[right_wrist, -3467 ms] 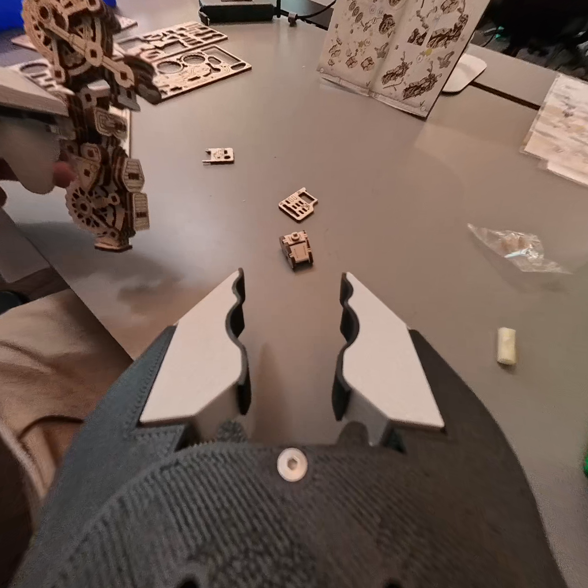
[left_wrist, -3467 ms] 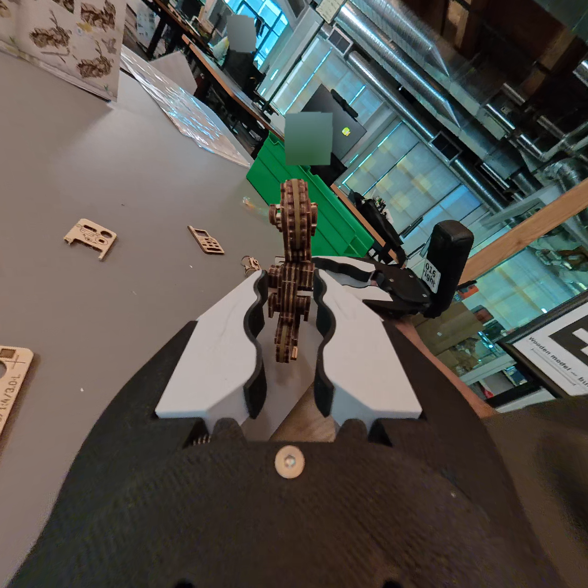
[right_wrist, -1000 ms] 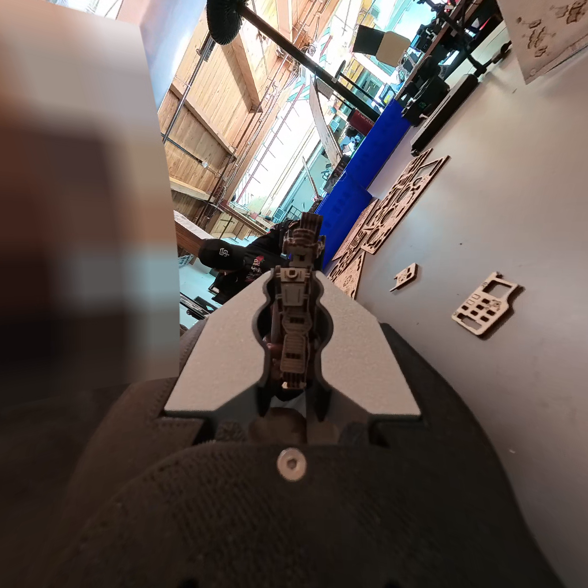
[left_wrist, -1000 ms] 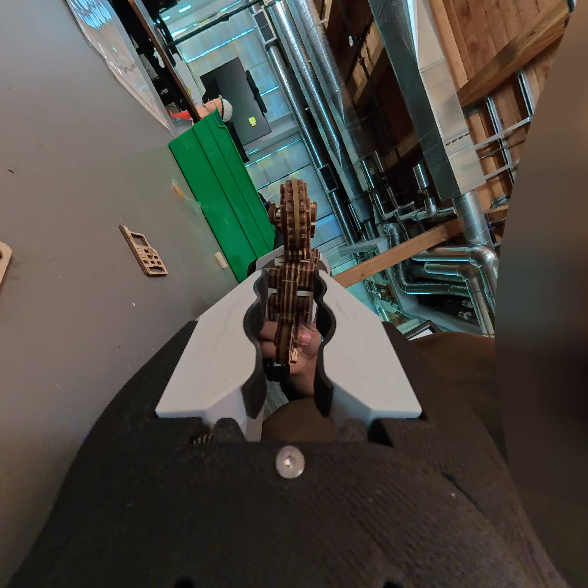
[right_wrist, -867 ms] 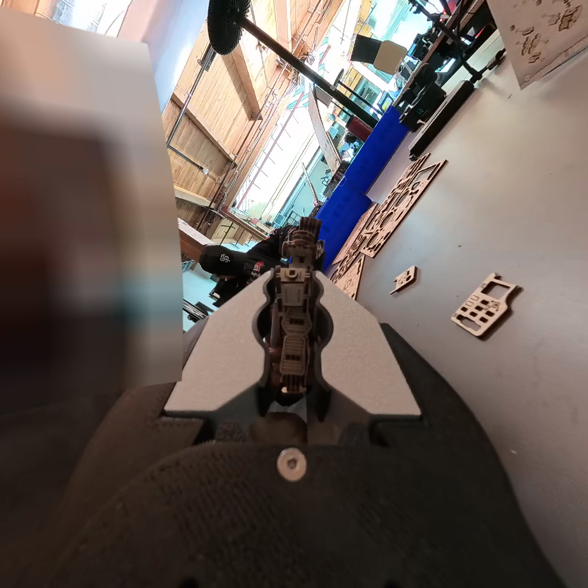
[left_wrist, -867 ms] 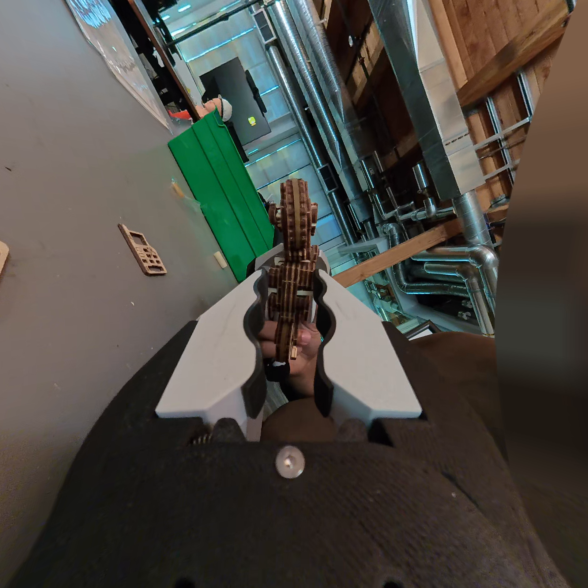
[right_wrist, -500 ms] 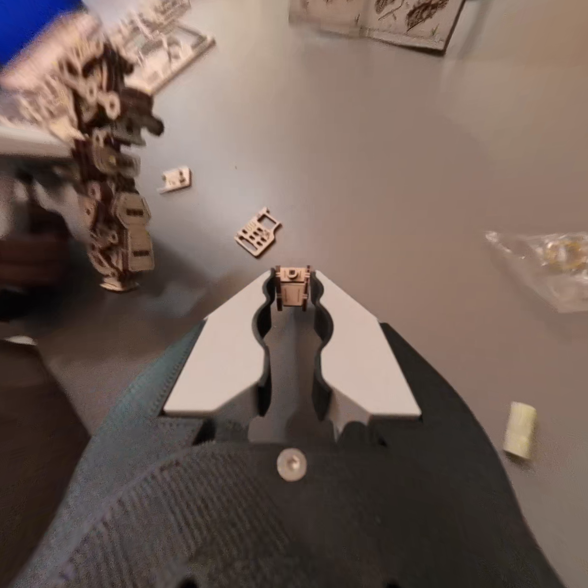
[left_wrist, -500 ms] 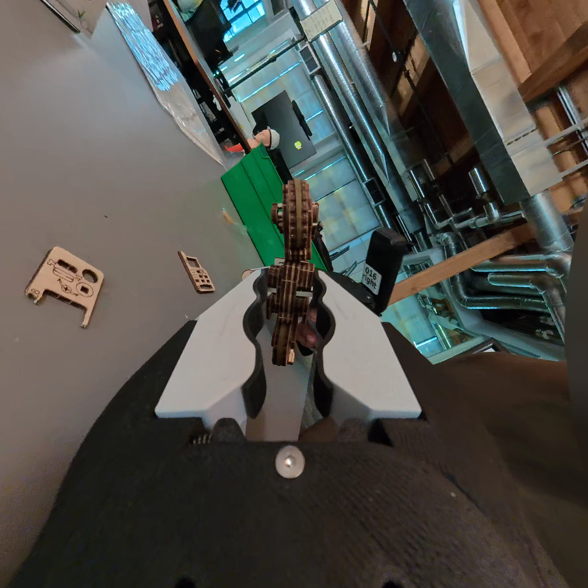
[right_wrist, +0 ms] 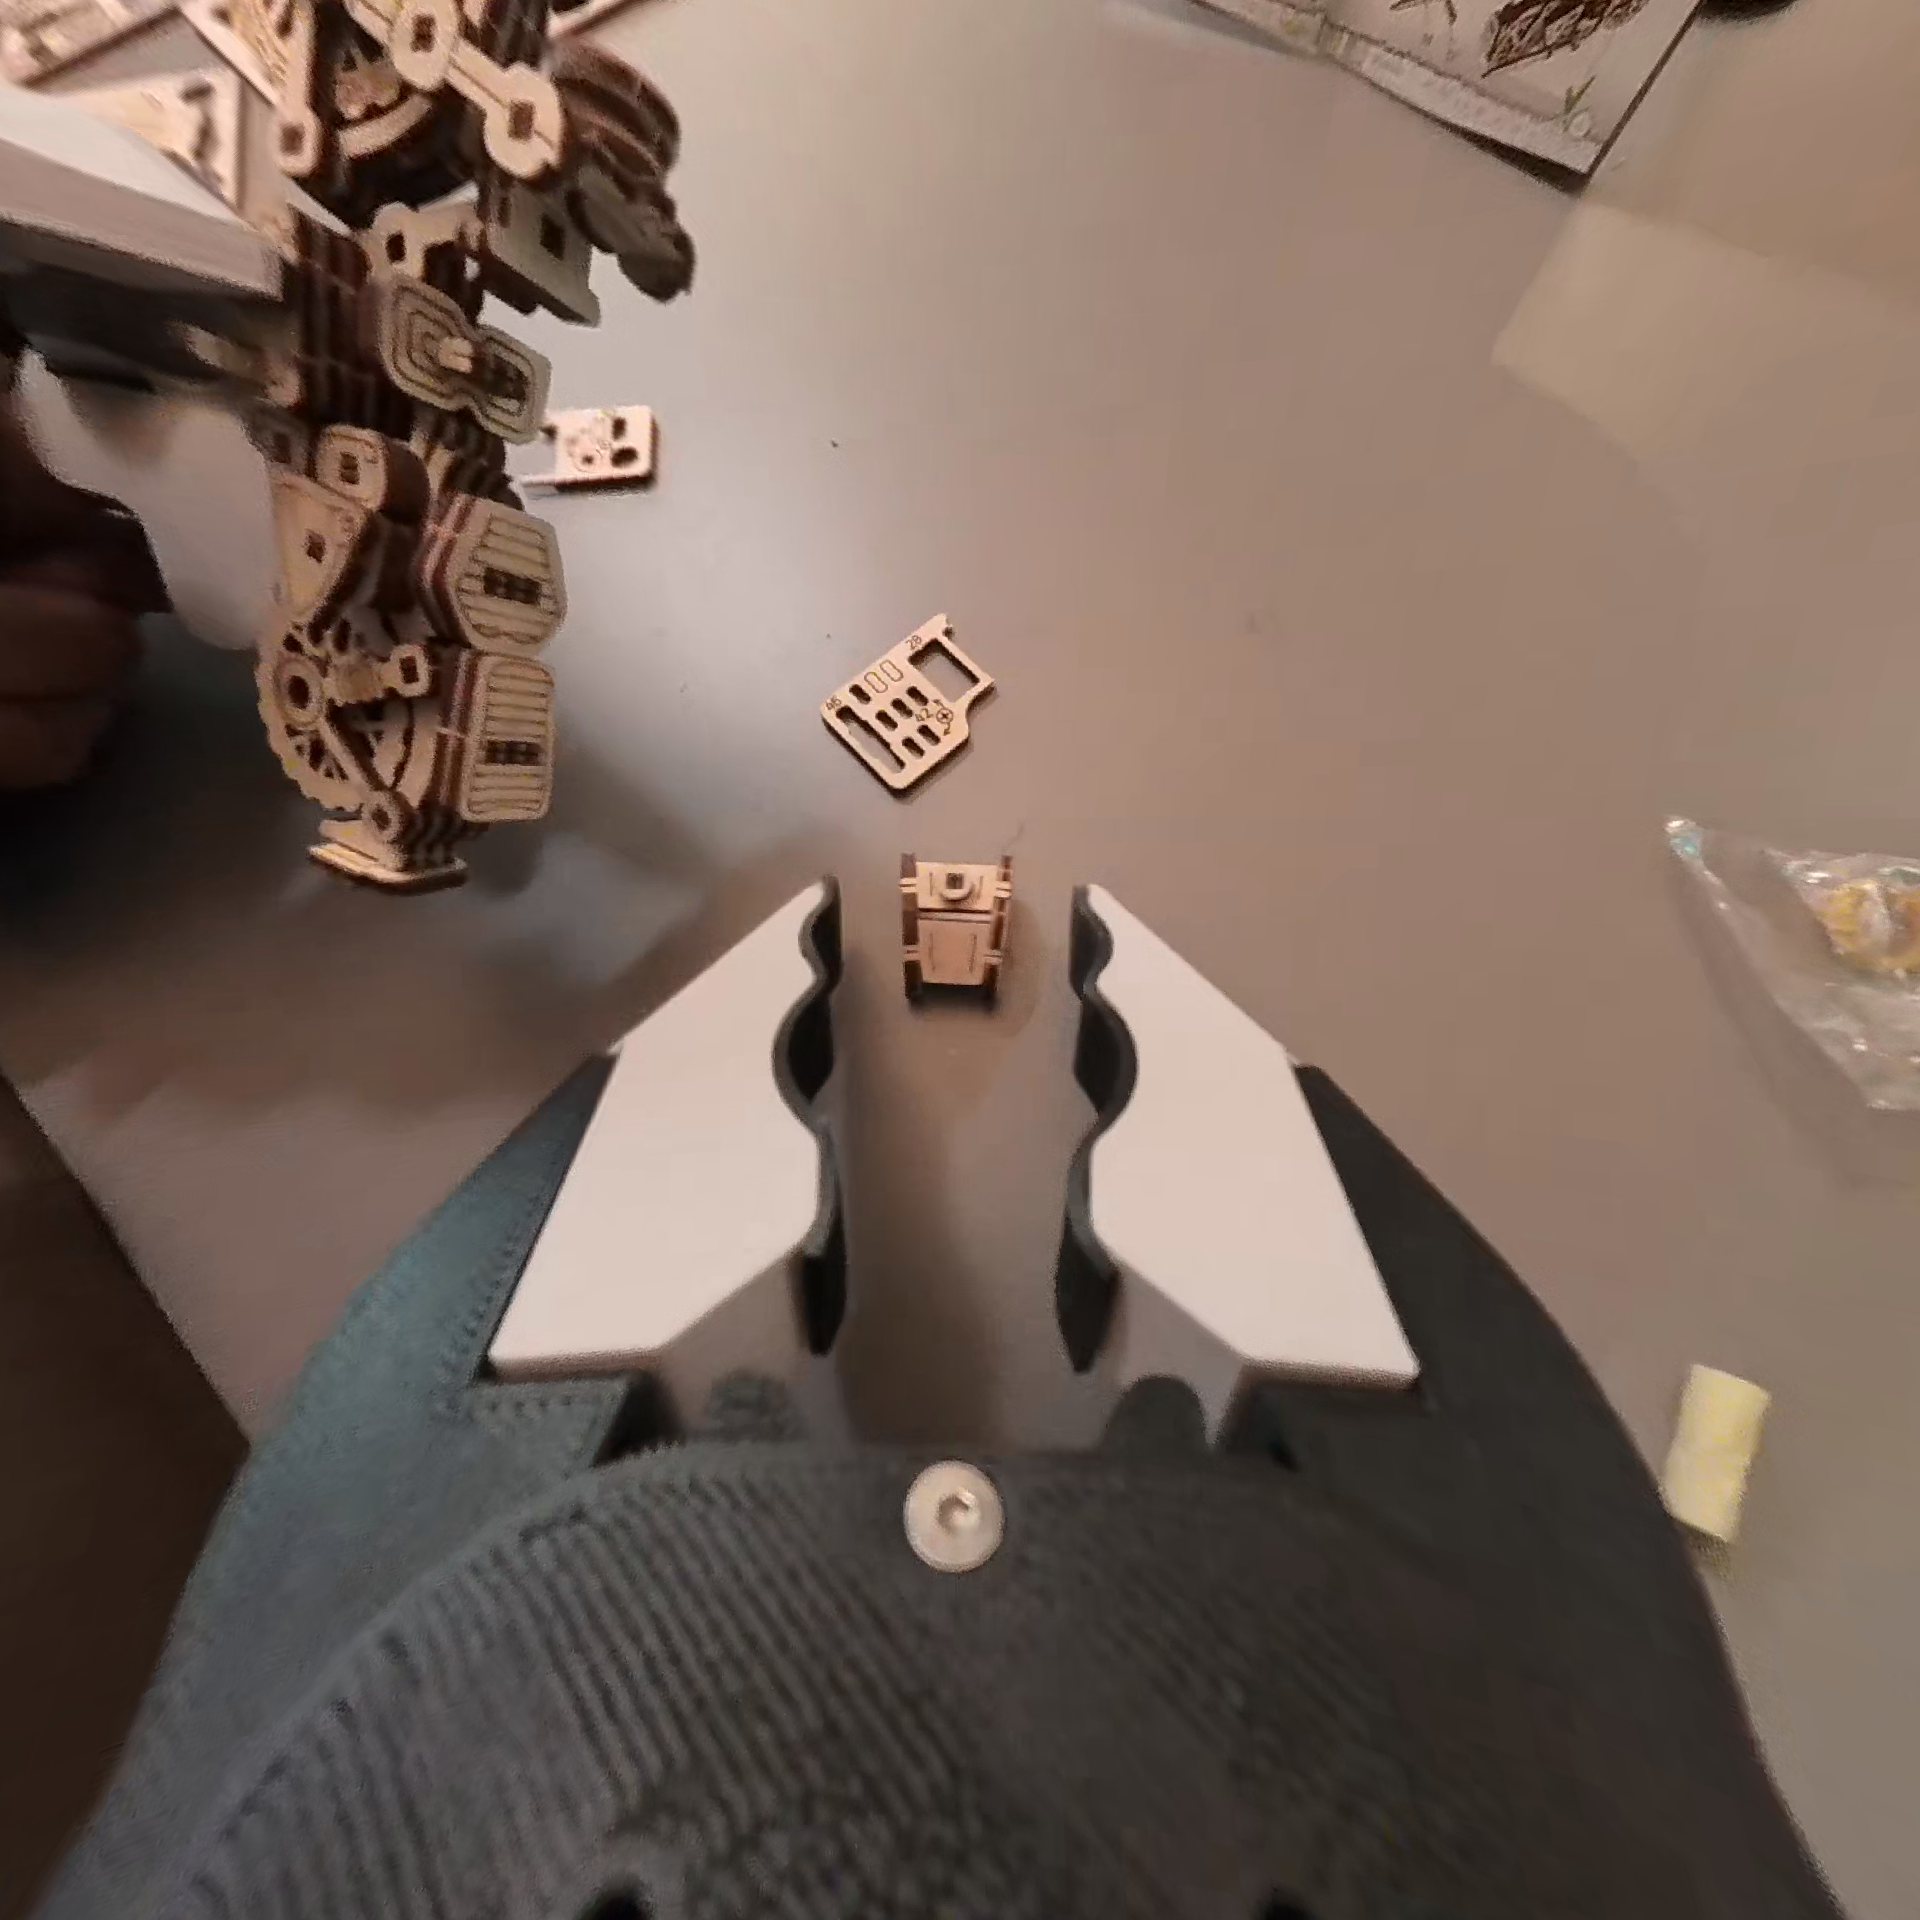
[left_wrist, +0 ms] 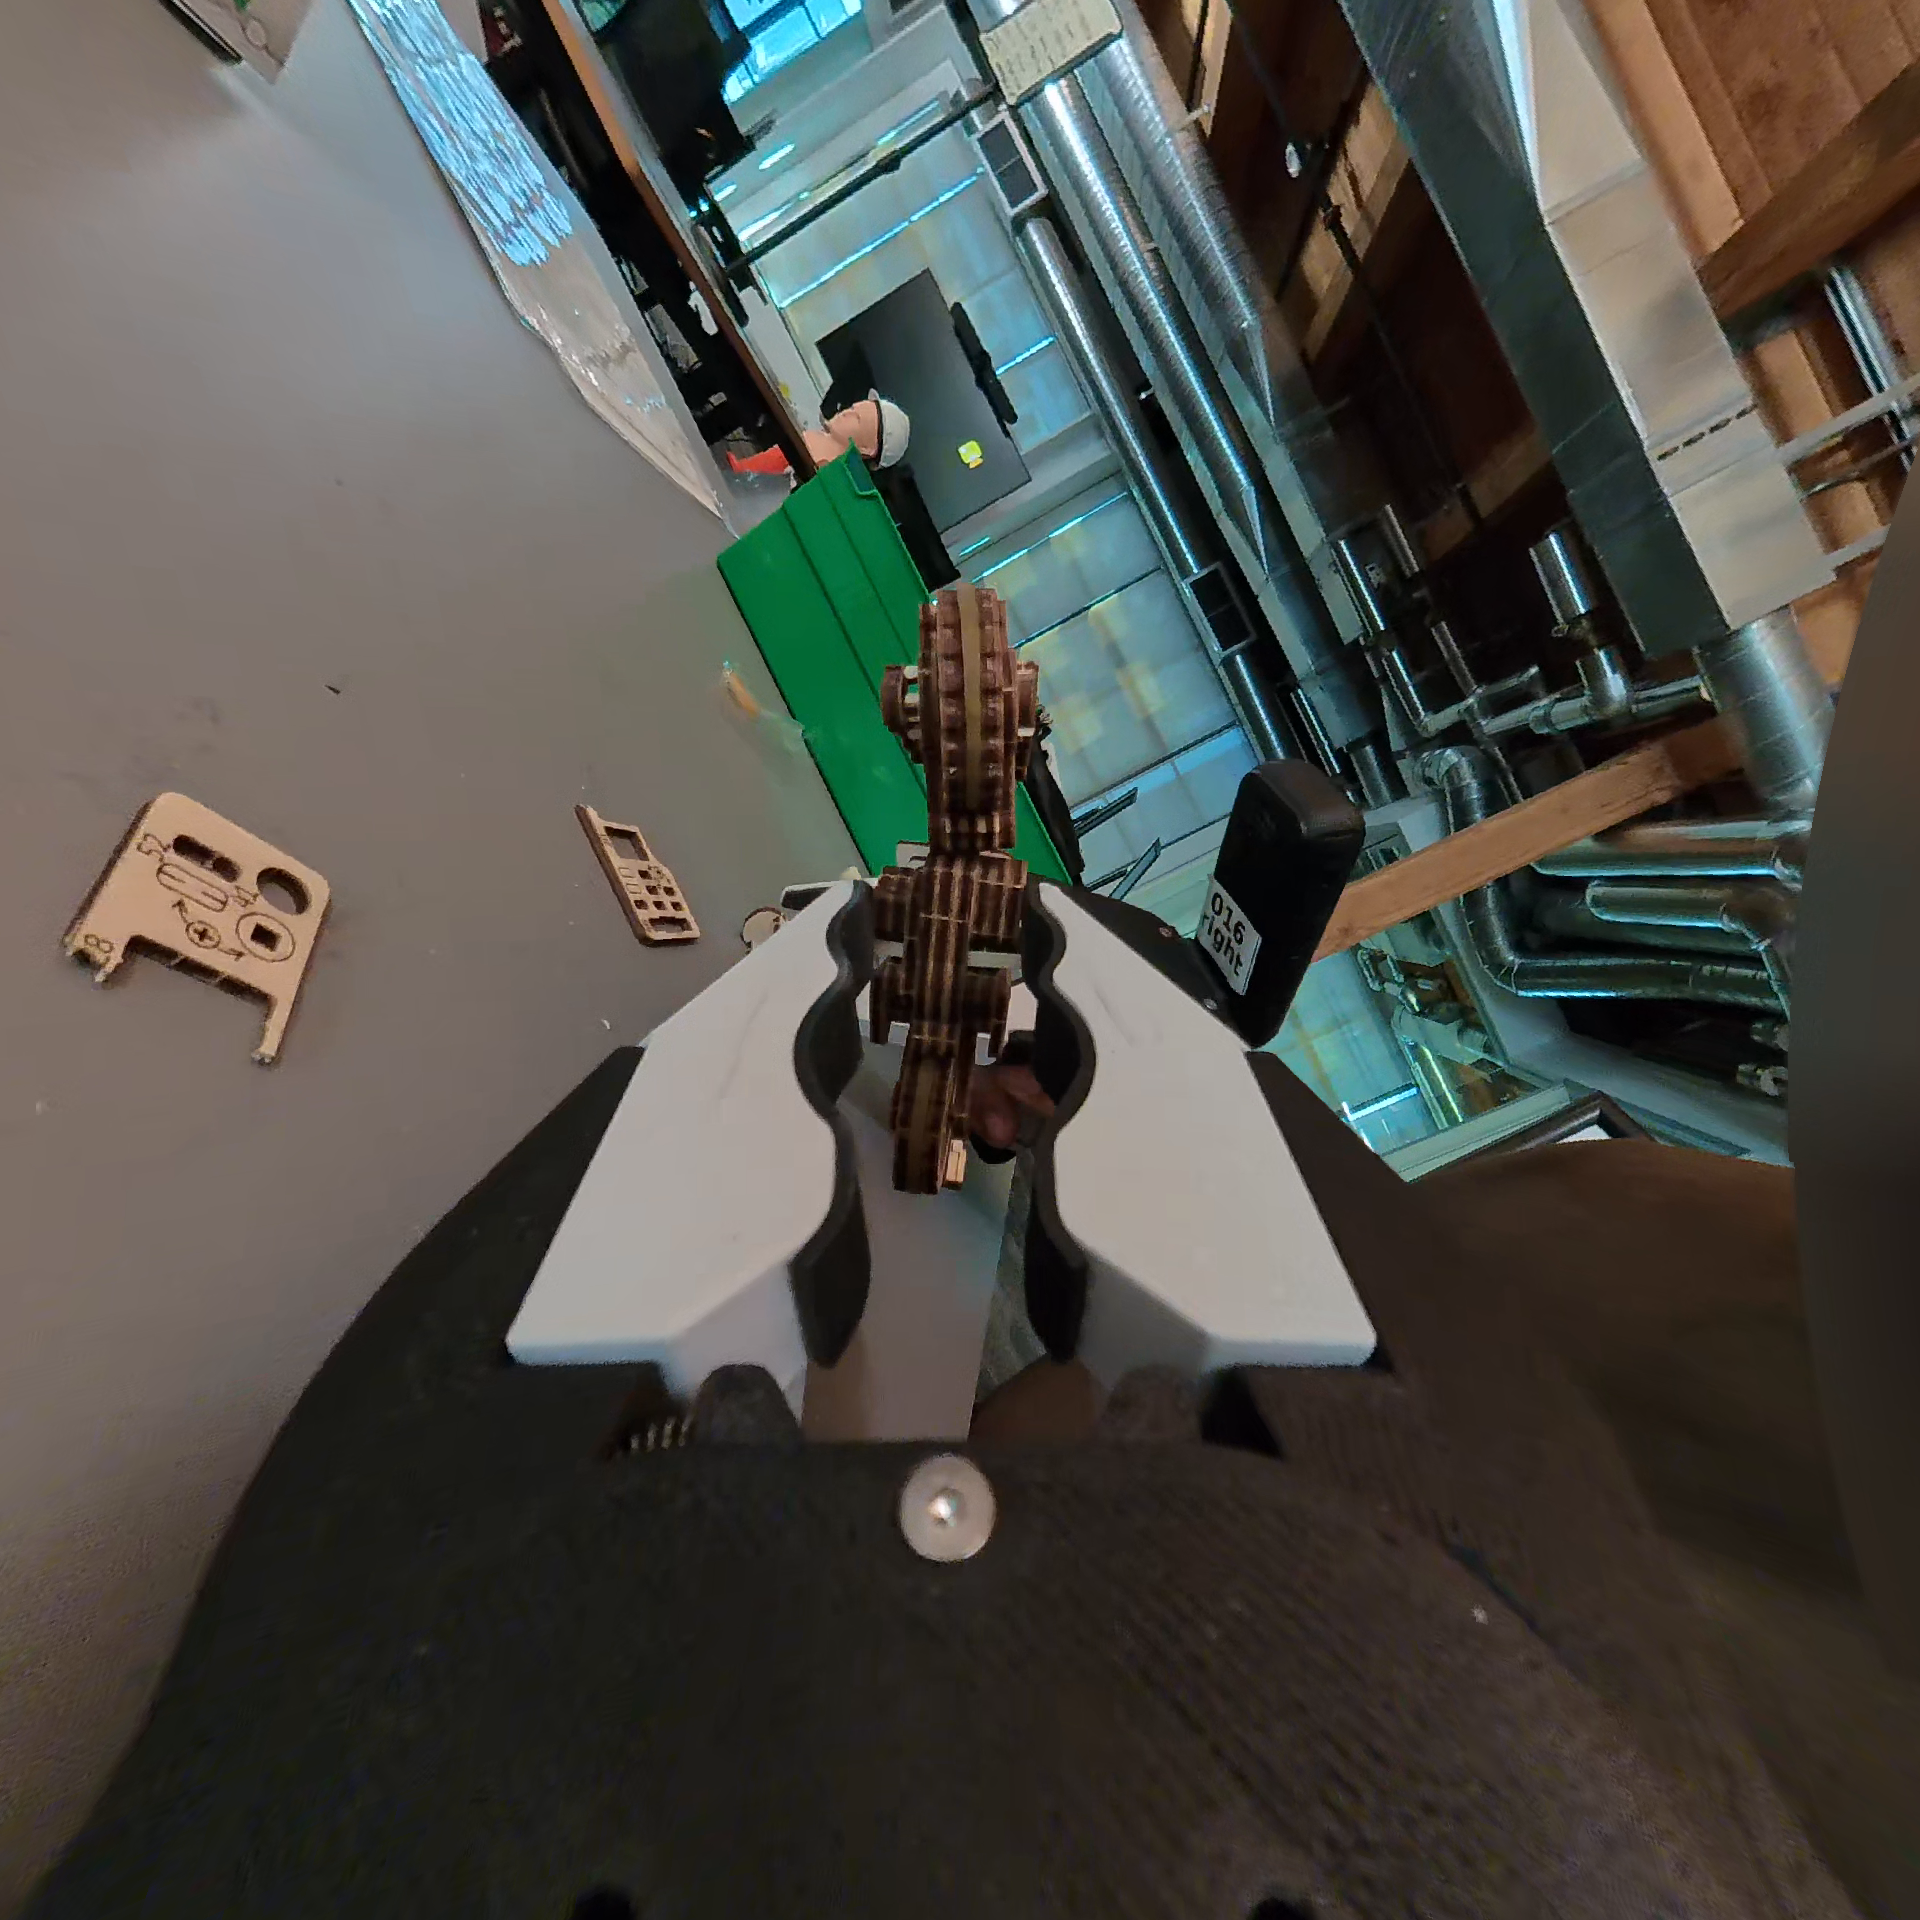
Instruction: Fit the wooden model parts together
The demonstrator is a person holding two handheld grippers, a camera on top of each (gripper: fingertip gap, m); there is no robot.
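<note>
My left gripper (left_wrist: 948,914) is shut on a dark layered wooden model (left_wrist: 956,831) that stands up out of its tips. The same model (right_wrist: 416,499) shows at the upper left of the right wrist view, held above the grey table. My right gripper (right_wrist: 951,899) is open. A small pale wooden block part (right_wrist: 954,940) lies on the table between its fingertips, touching neither. The right gripper's black body (left_wrist: 1283,899) shows behind the model in the left wrist view.
A slotted wooden offcut (right_wrist: 906,698) lies just beyond the block, also seen in the left wrist view (left_wrist: 636,875). Another flat offcut (left_wrist: 197,920) lies left. A clear plastic bag (right_wrist: 1829,935), a pale cylinder (right_wrist: 1714,1449), printed sheets (right_wrist: 1455,62) and a green bin (left_wrist: 842,644) are around. The right tips stand about 5 cm off the slotted wooden offcut (right_wrist: 906,698). It is also in sight in the left wrist view (left_wrist: 642,883).
My right gripper let go of the big model, swung down to the table and opened around the small block part. My left gripper still holds the model and has tilted slightly.
</note>
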